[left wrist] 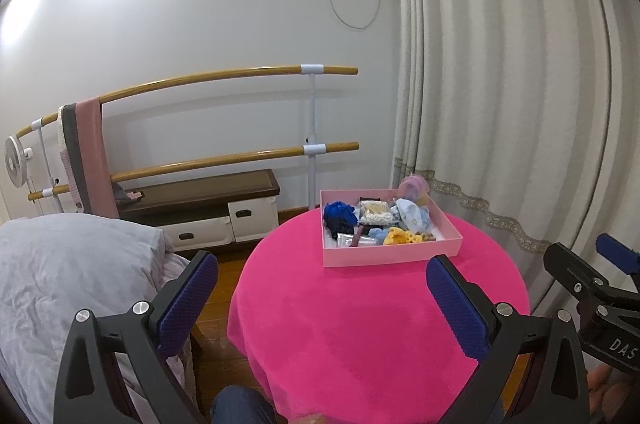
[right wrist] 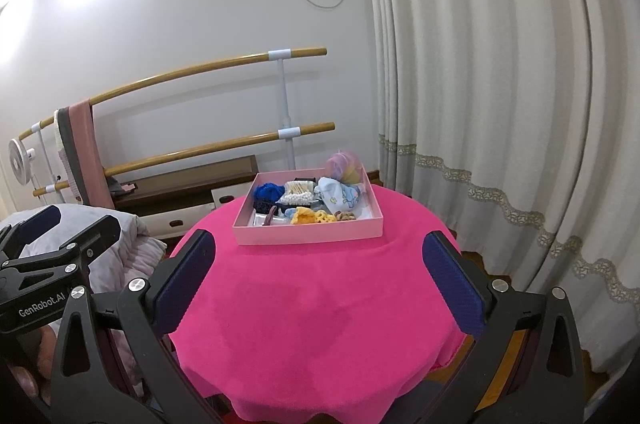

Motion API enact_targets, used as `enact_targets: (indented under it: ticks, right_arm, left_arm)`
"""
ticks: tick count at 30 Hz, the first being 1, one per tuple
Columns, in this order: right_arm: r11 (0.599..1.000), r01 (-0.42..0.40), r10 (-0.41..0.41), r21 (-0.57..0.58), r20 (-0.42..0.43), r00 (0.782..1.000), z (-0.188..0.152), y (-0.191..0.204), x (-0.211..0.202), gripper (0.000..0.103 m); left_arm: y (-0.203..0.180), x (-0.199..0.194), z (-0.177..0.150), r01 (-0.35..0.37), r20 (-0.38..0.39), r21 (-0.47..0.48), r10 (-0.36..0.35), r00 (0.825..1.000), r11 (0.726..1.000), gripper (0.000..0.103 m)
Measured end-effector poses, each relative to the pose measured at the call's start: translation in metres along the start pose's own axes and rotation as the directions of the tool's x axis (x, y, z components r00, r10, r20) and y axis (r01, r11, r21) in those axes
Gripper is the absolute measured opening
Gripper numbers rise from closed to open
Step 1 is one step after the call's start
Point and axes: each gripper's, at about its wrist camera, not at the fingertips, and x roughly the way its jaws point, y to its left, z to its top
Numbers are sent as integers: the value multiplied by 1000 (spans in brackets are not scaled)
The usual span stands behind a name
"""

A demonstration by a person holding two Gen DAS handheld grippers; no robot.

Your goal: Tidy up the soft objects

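A pink shallow box sits at the far side of a round table under a bright pink cloth. Inside lie a dark blue knitted piece, a pale blue printed cloth, a yellow crocheted piece, a pack of cotton swabs and a pink mesh puff. My left gripper and right gripper both hover open and empty over the table's near side, short of the box.
A bed with grey bedding stands left of the table. Behind it are a wooden double barre, a low bench with drawers, a small fan and hanging towels. Cream curtains close the right side.
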Motion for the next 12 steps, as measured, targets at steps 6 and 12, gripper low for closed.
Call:
enact_targets:
  ticks: [6, 12]
  right_arm:
    - [1000, -1, 1, -1, 0, 1000, 0, 0, 0, 103]
    - [1000, 0, 0, 0, -1, 1000, 0, 1, -1, 103]
  left_arm:
    - [-2, -1, -1, 3, 10, -1, -3, 1000, 1000, 103]
    - [-4, -1, -4, 13, 16, -10, -13, 1000, 1000, 103]
